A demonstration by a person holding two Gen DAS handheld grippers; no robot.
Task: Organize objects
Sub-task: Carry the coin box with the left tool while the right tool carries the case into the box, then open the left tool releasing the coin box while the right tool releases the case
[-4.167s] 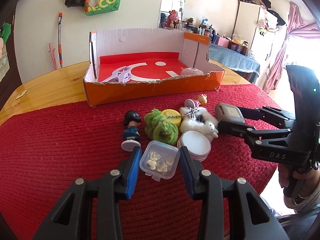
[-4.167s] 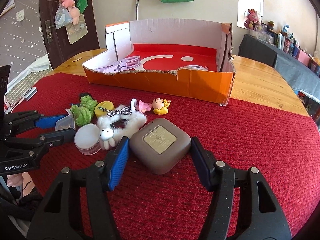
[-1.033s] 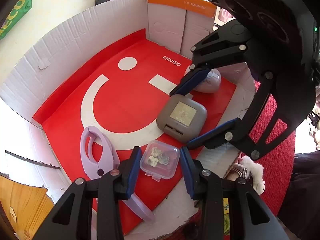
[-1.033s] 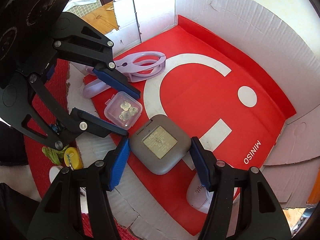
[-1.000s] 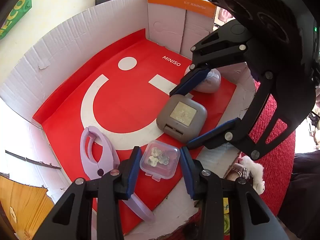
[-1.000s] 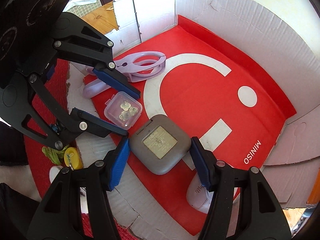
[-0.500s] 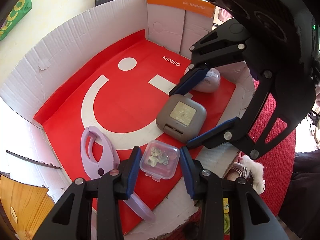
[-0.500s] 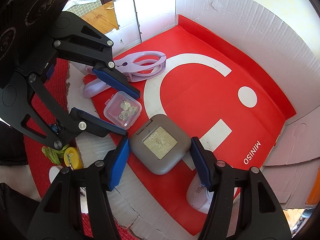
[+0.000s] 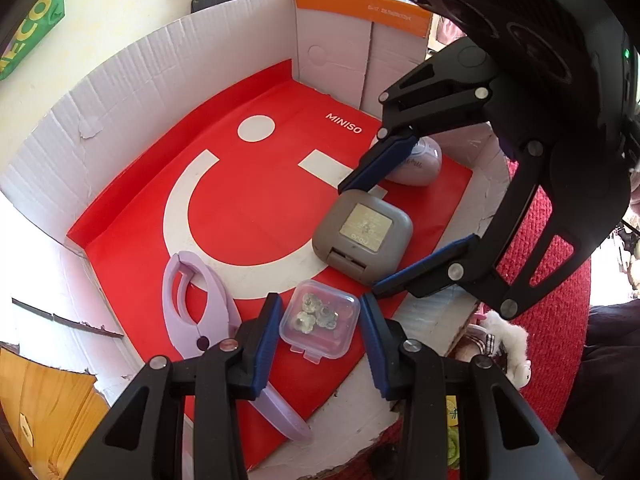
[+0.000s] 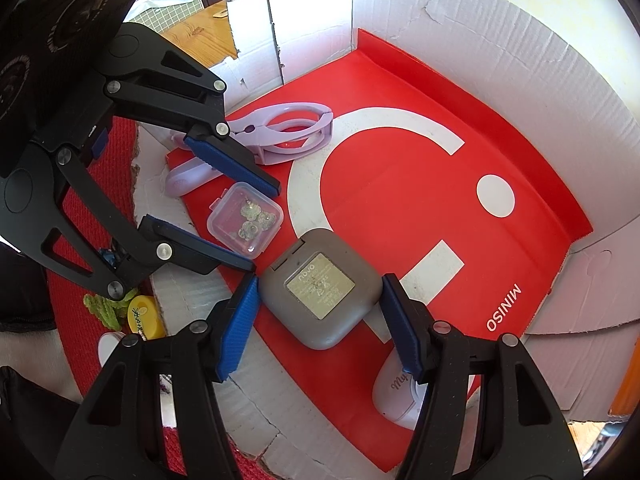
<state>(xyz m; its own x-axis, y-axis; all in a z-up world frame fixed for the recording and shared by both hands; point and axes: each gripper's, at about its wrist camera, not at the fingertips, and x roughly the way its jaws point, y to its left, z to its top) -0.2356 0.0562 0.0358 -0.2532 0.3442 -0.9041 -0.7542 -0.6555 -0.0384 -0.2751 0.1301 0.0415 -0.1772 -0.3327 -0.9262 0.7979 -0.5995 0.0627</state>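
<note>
Since a second ago, both tools' pads have parted from clear box [image 9: 319,323] and grey case [image 10: 319,293].

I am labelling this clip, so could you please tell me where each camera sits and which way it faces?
Left wrist: on the left gripper, looking down into the box; its fingers flank the clear case, with the right gripper crossing in.
Right wrist: on the right gripper, looking down at the grey case between its fingers; the left gripper enters from the left.
Shared: both cases, the purple clip and the box floor.
</note>
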